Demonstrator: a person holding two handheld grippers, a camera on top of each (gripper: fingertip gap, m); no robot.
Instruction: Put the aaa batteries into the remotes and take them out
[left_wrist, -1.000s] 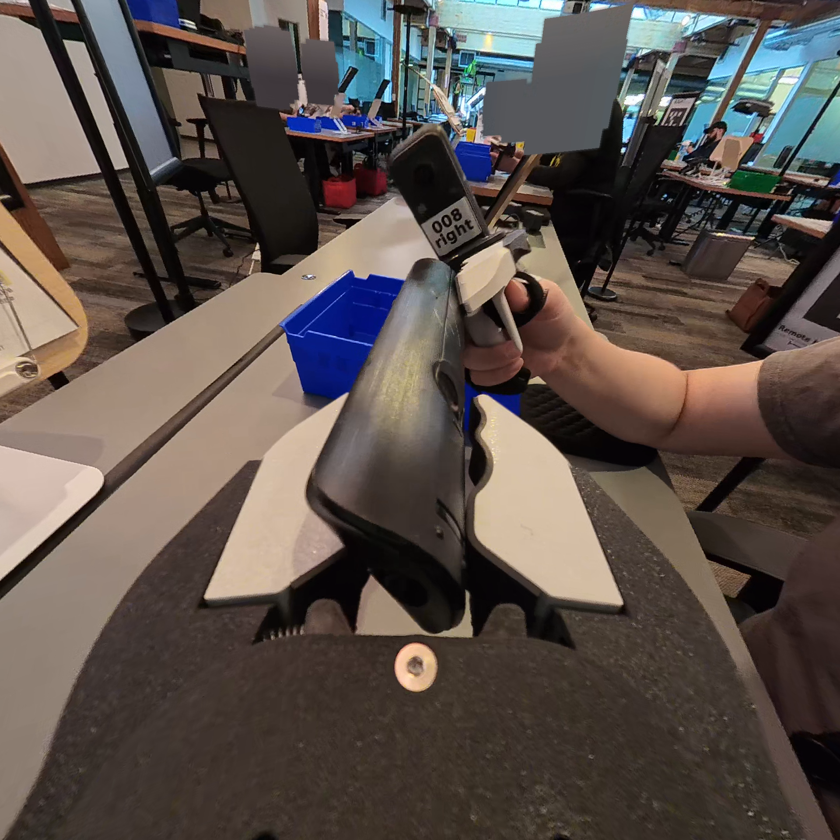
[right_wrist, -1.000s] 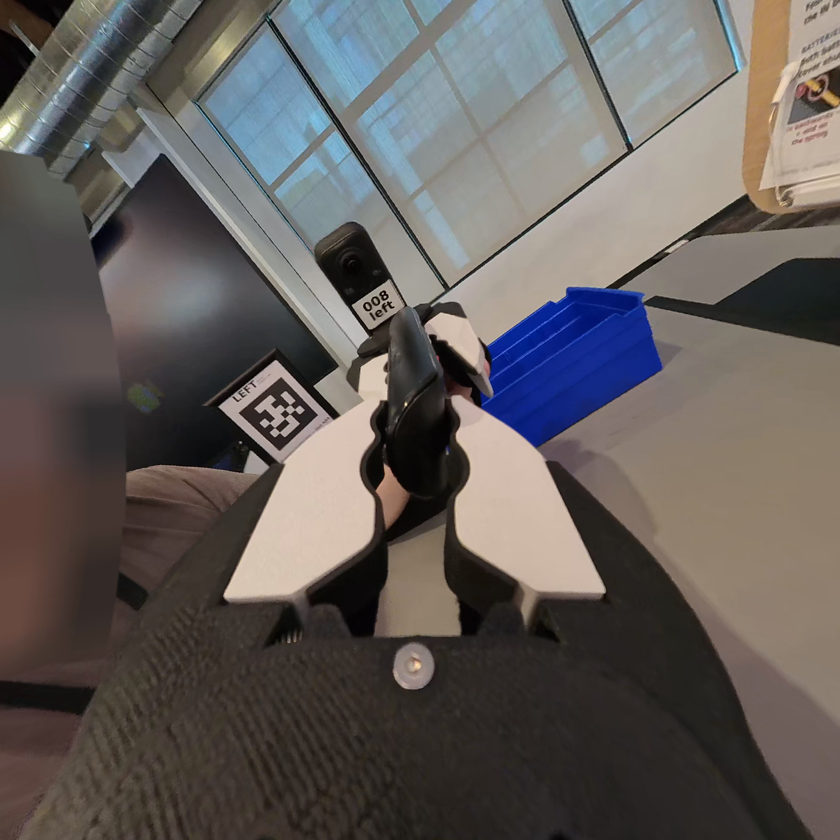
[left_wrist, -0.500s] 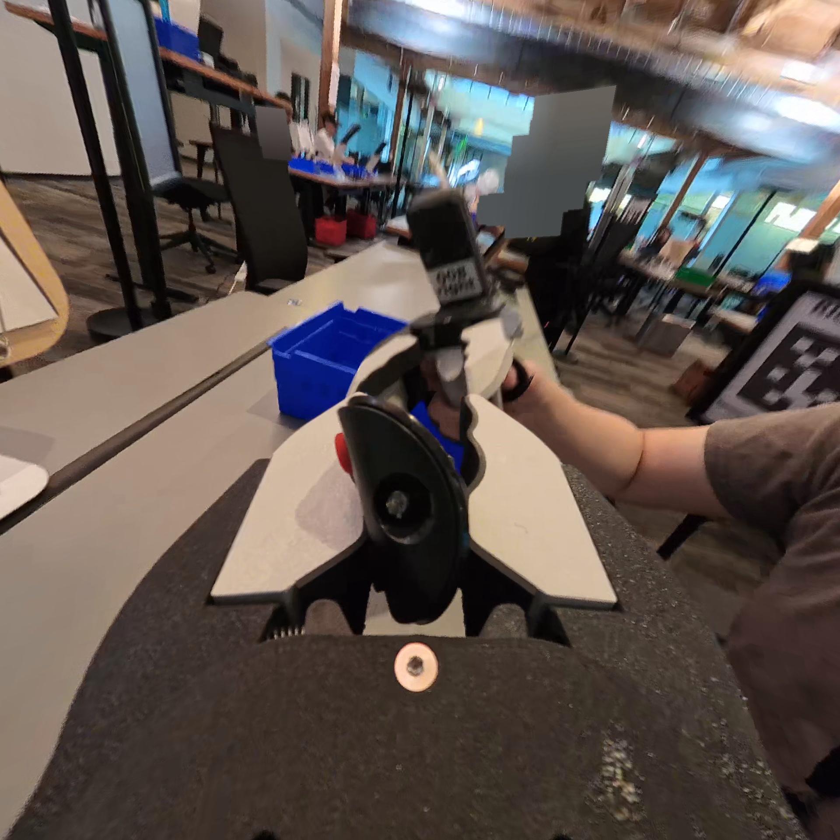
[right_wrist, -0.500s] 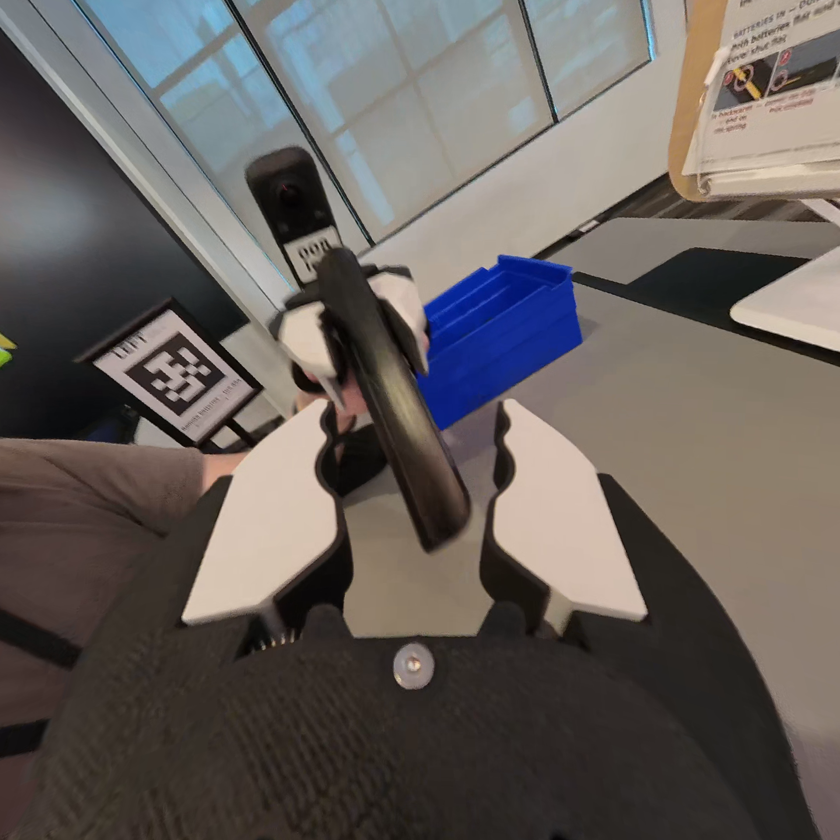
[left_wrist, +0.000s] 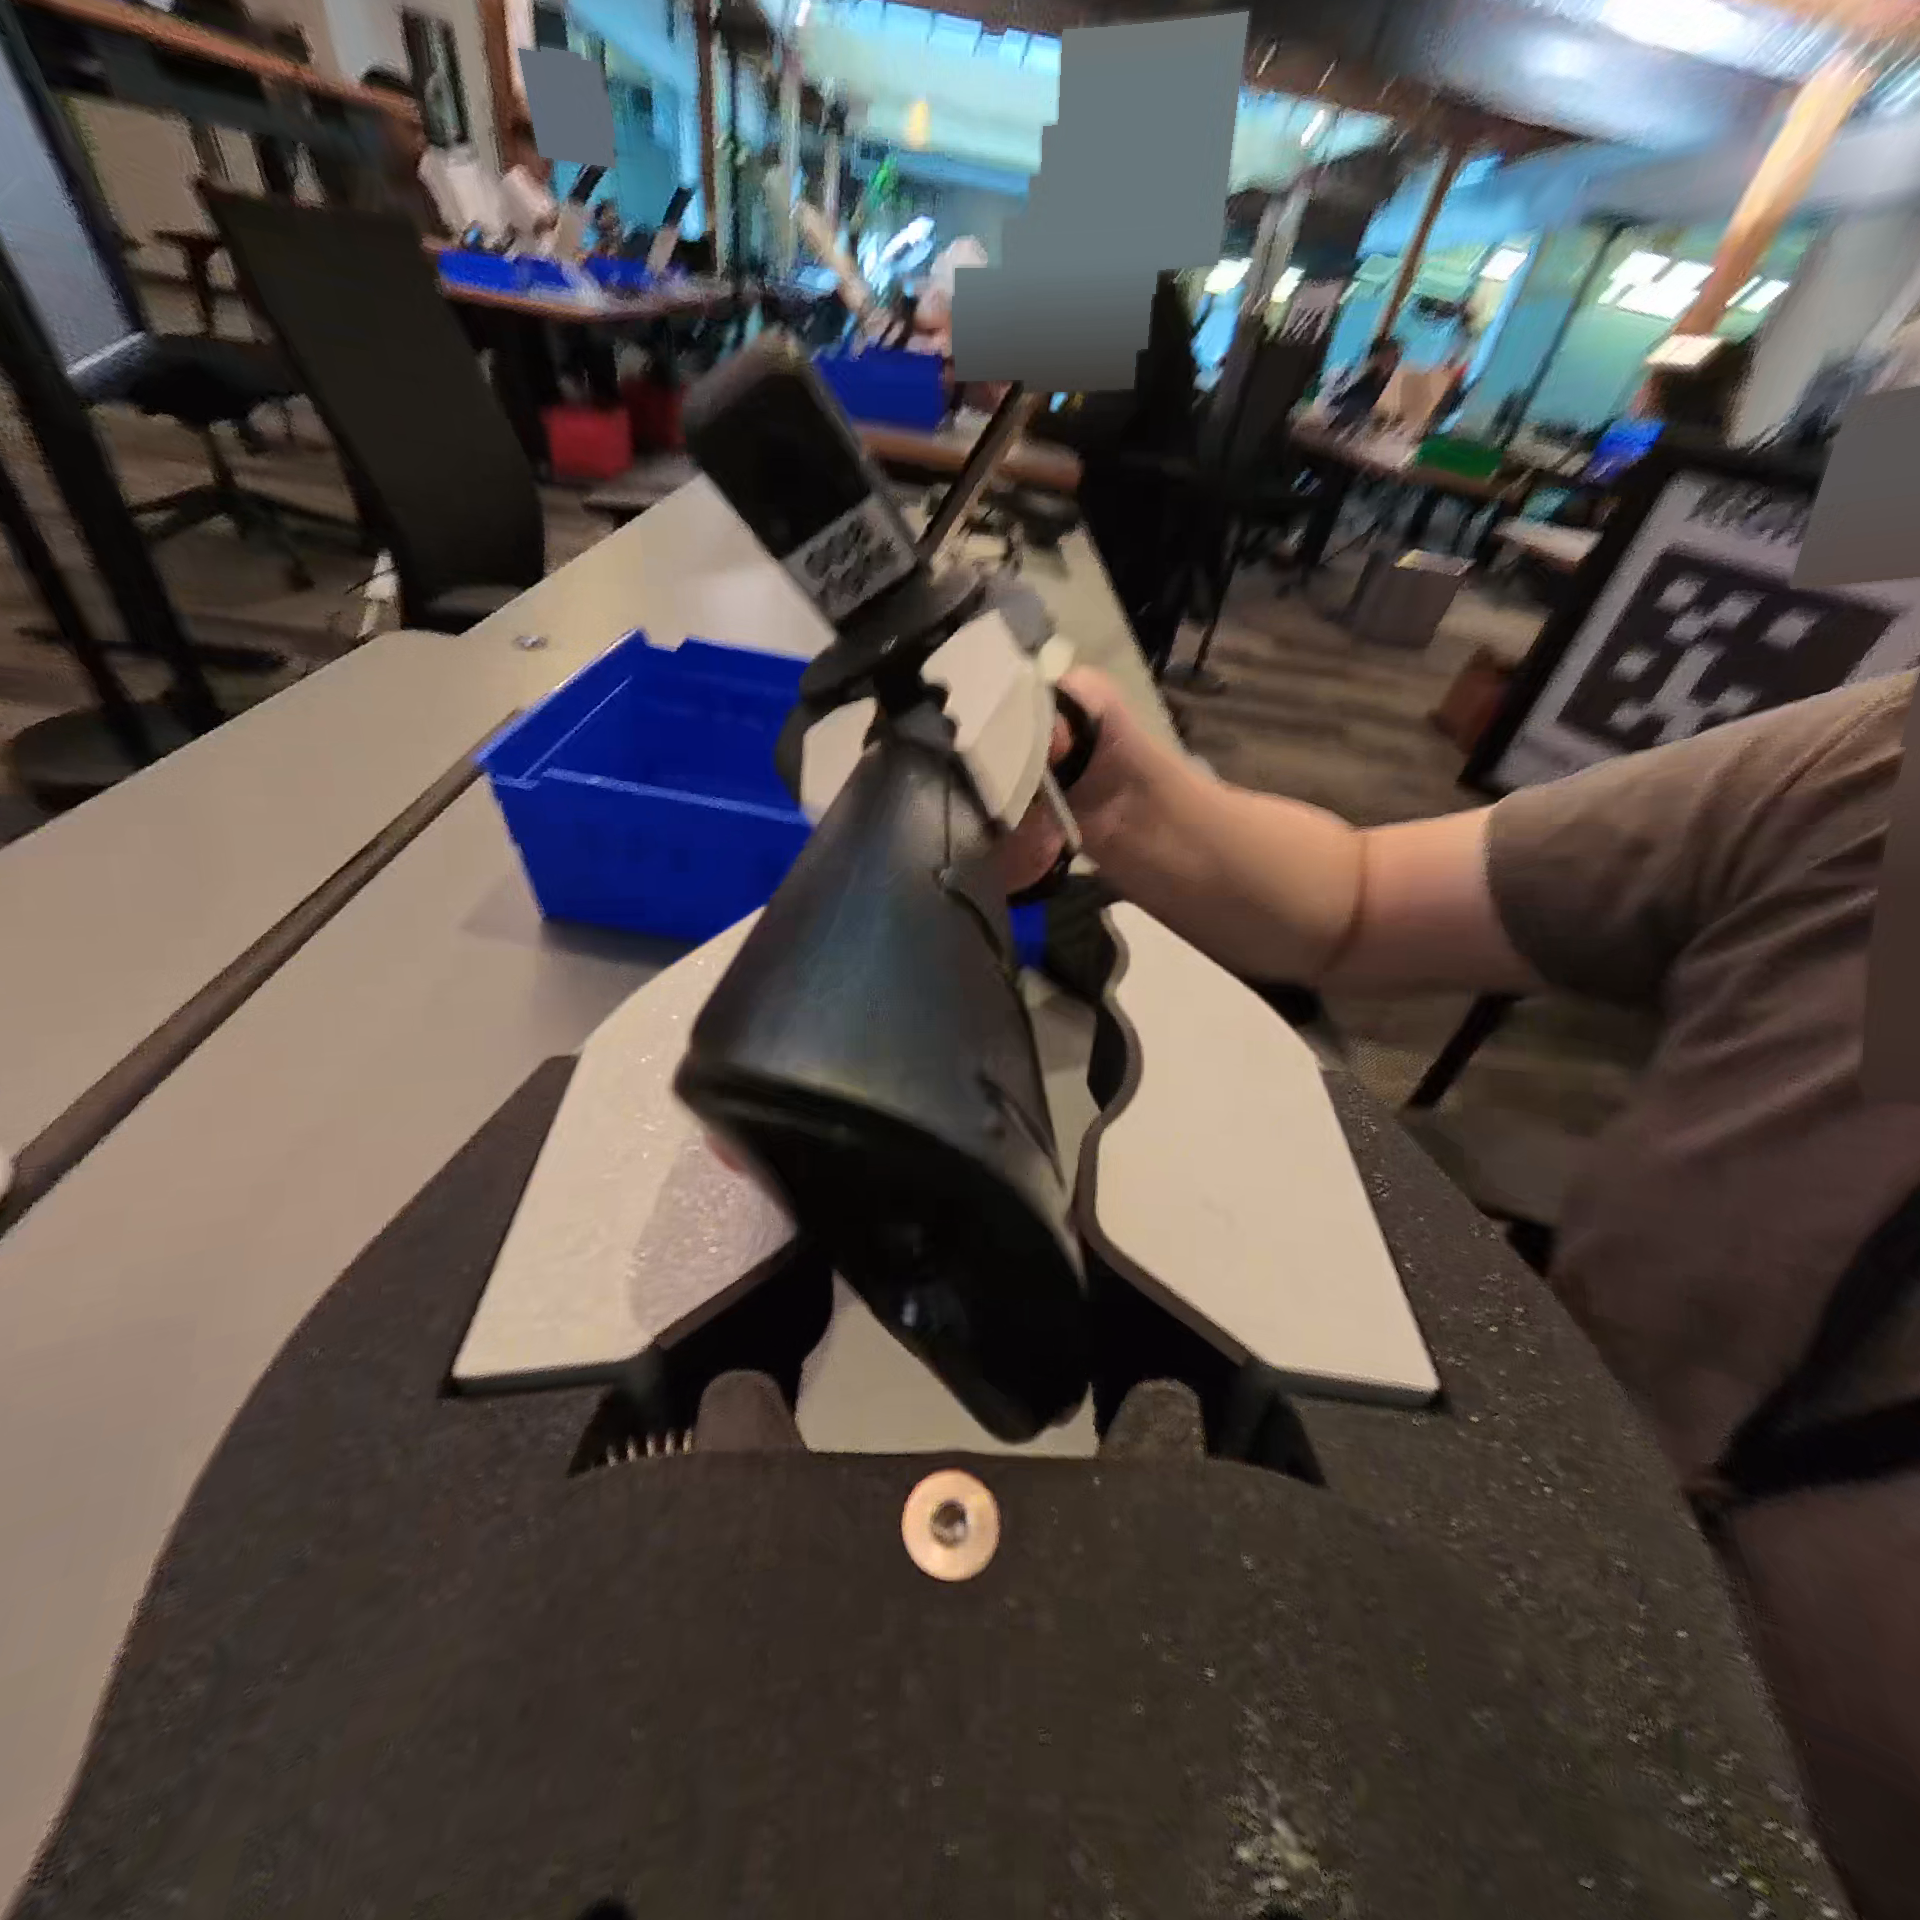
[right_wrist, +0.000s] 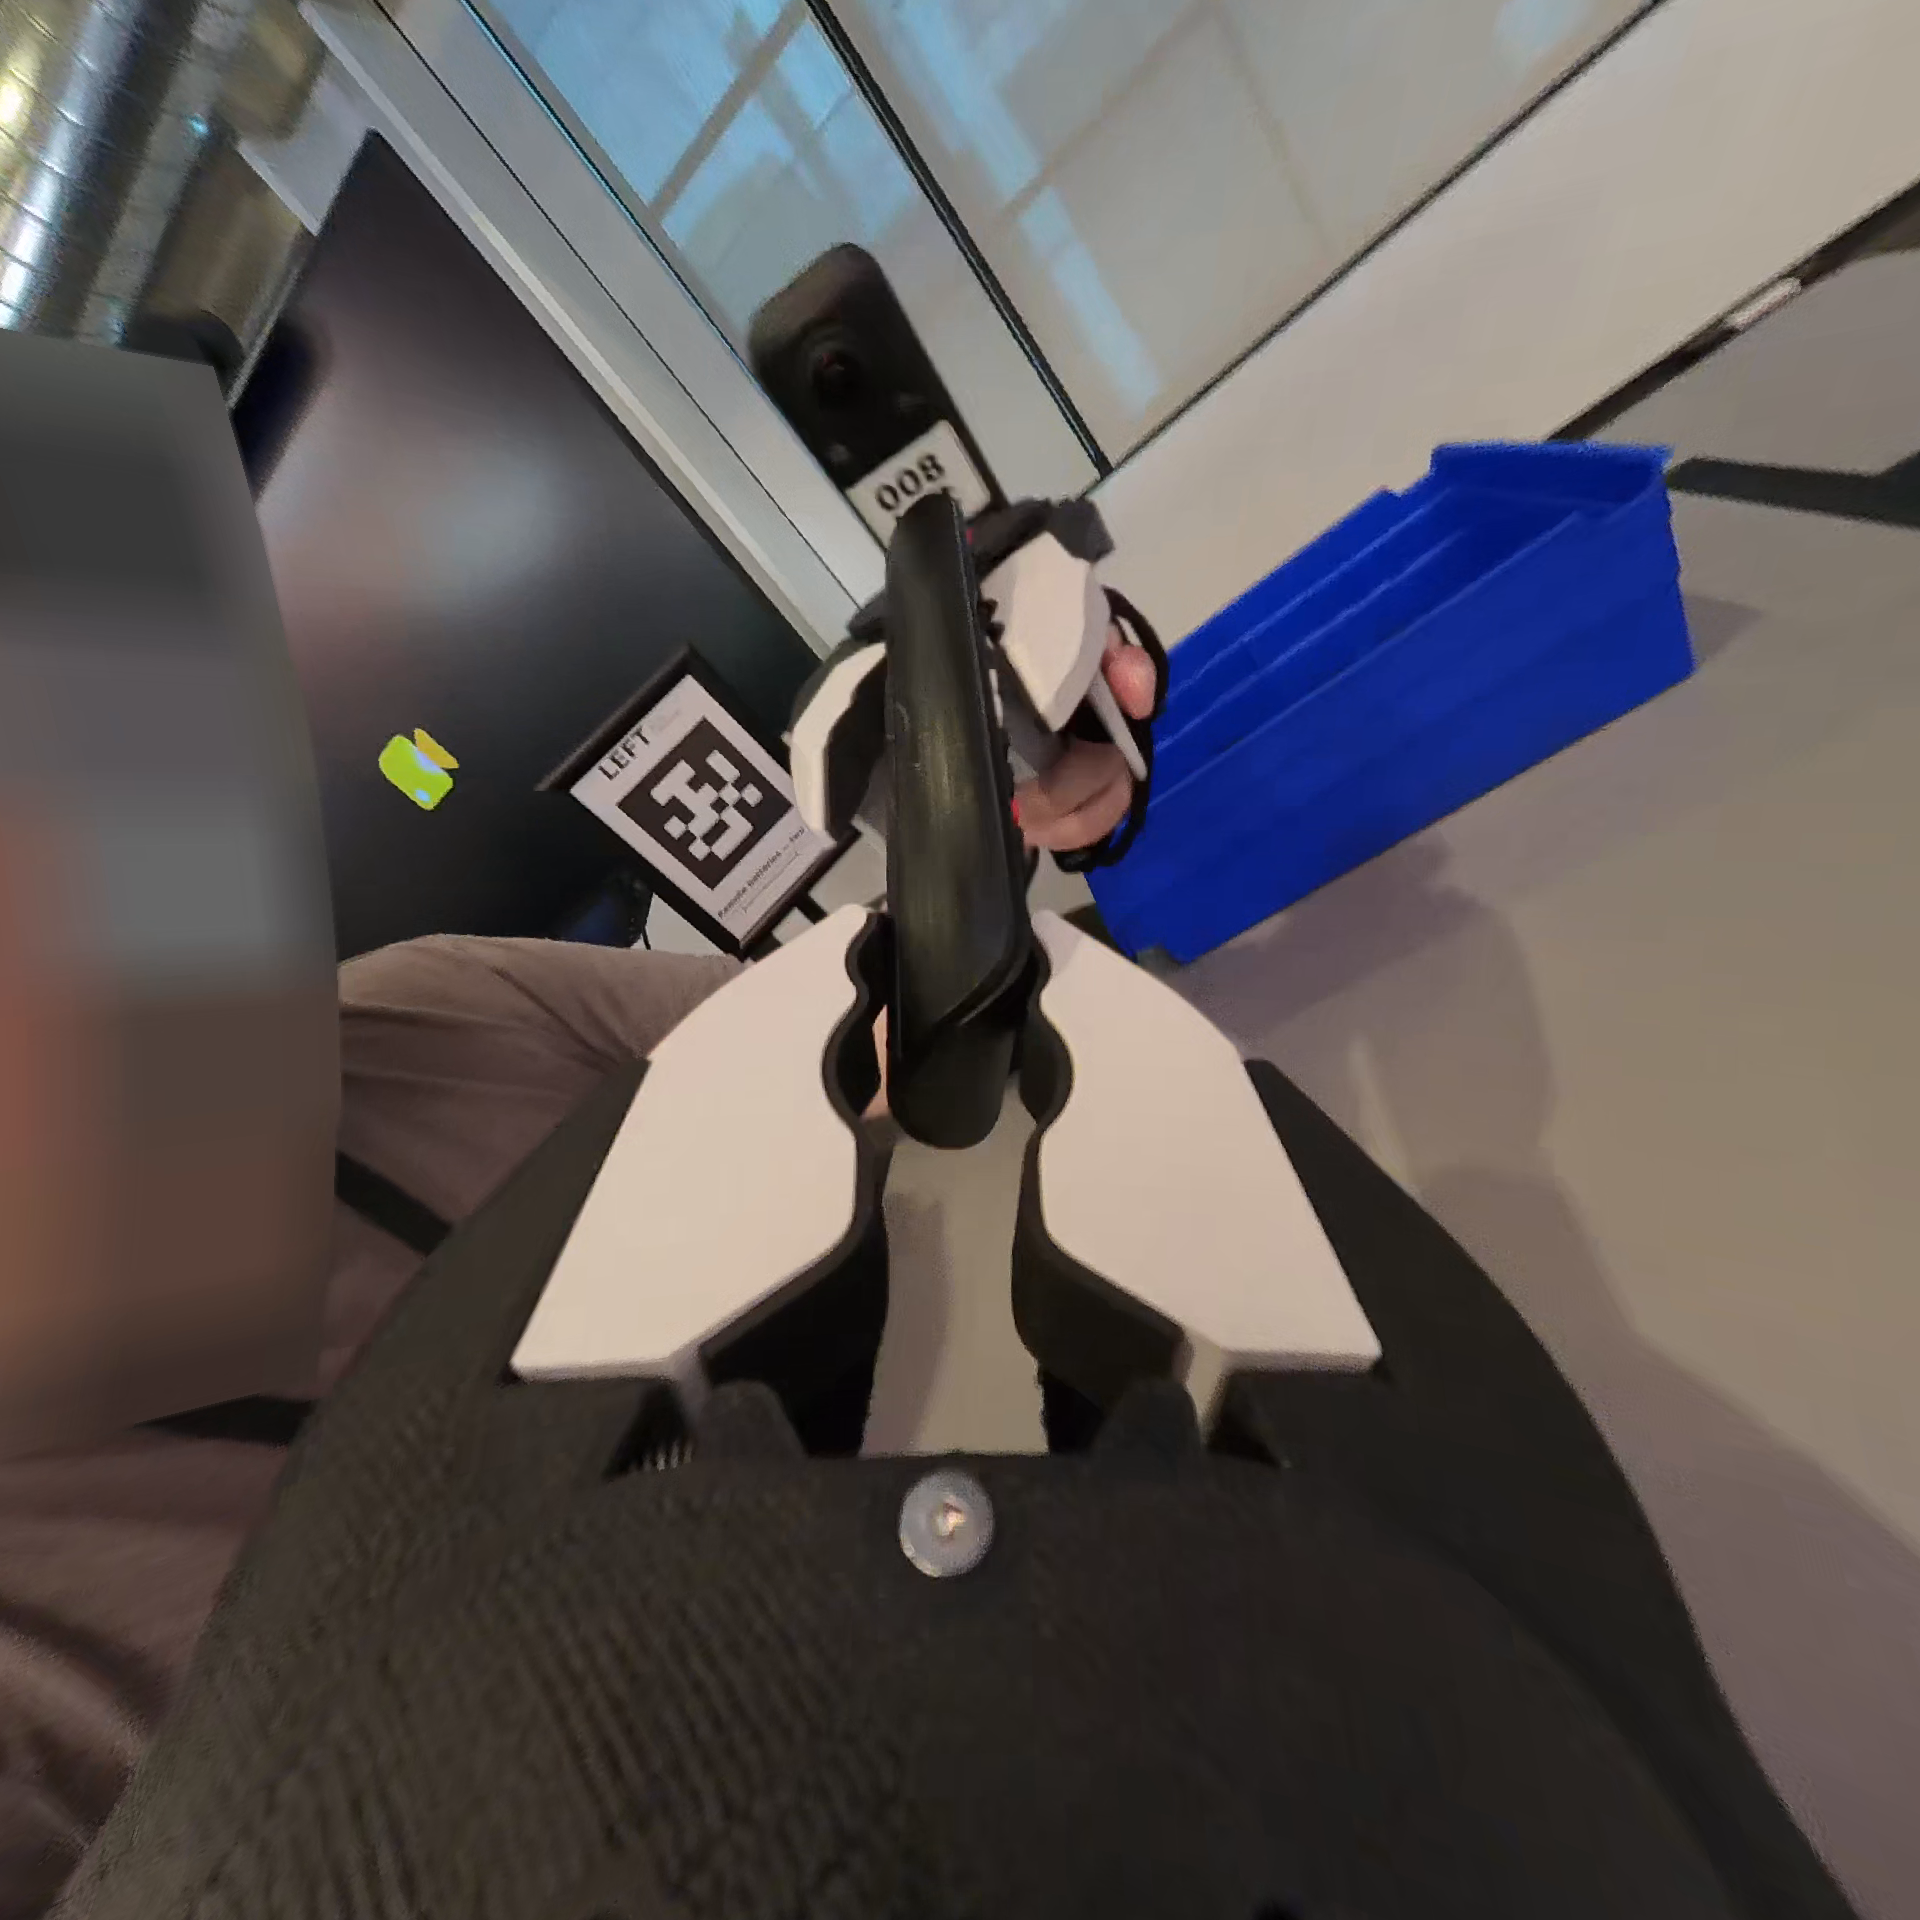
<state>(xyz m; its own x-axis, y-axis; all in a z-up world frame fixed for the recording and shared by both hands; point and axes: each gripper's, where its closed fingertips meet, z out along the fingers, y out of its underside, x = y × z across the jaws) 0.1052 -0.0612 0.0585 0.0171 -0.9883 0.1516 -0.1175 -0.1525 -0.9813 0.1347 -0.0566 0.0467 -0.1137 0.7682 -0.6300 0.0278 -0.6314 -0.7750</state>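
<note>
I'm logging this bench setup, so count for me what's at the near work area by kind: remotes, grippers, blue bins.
Remote: 1, black, held between both grippers
Grippers: 2, the left gripper and the right gripper
Blue bin: 1, on the grey table
Total: 4
No batteries show in either view.

Both tools are pointed at each other, so each one gets seen head-on by the other's camera. The left tool (left_wrist: 914, 1049) is clamped on one end of a black remote (left_wrist: 883, 1060), fingers pressed against its sides. The right tool (right_wrist: 940, 997) is closed on the opposite end, fingertips pinched tight. The right hand (left_wrist: 1107, 790) is wrapped round its handle, forearm bare below a grey sleeve.
</note>
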